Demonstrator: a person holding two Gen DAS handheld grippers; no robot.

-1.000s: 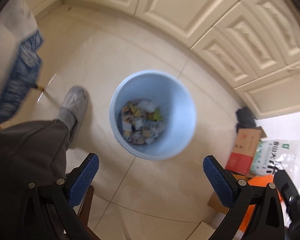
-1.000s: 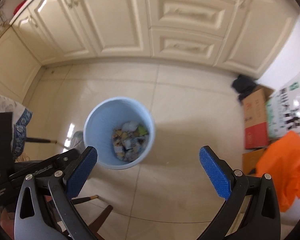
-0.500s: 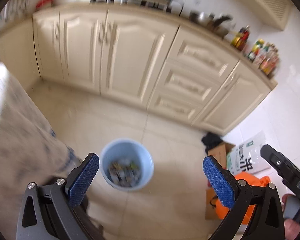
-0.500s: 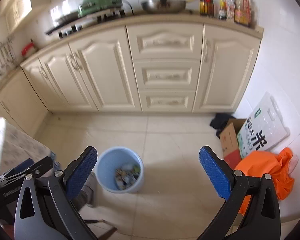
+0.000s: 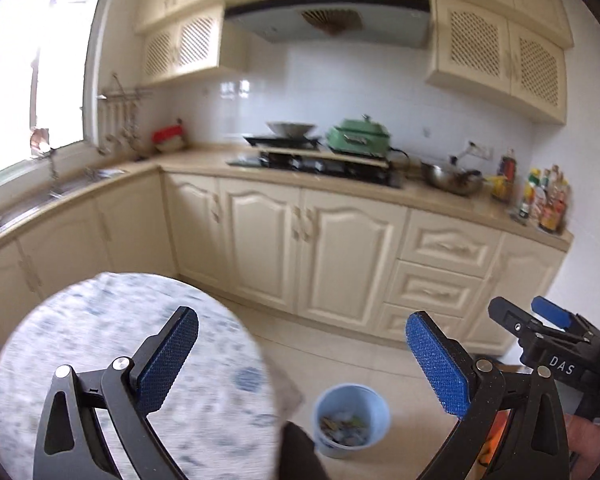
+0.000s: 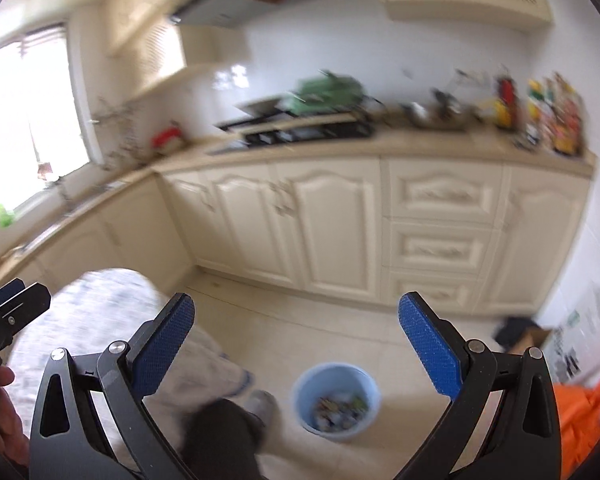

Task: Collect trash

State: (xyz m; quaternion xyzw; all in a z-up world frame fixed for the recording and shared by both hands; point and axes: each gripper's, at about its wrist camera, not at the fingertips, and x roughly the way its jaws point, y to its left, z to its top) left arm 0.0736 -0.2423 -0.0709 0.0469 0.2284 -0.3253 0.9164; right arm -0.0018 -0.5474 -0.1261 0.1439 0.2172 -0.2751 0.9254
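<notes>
A light blue bin [image 5: 351,420] stands on the tiled floor, holding several pieces of mixed trash; the right wrist view shows the same bin [image 6: 336,404] low in the middle. My left gripper [image 5: 300,364] is open and empty, raised well above the bin and pointed toward the kitchen counter. My right gripper [image 6: 296,354] is open and empty too, held high and level. The right gripper's body [image 5: 556,344] shows at the right edge of the left wrist view. Both views are blurred by motion.
A round table with a blue-and-white patterned cloth [image 5: 112,364] sits at the lower left. Cream cabinets [image 5: 308,248] and a counter with stove, pots and bottles span the back. A cardboard box [image 6: 528,336], a white sack and an orange bag [image 6: 584,420] lie at the right wall. A person's leg [image 6: 224,436] is beside the bin.
Both grippers have swung up from looking straight down into the bin to facing the cabinets and counter. The bin now appears small and low. Both stay open.
</notes>
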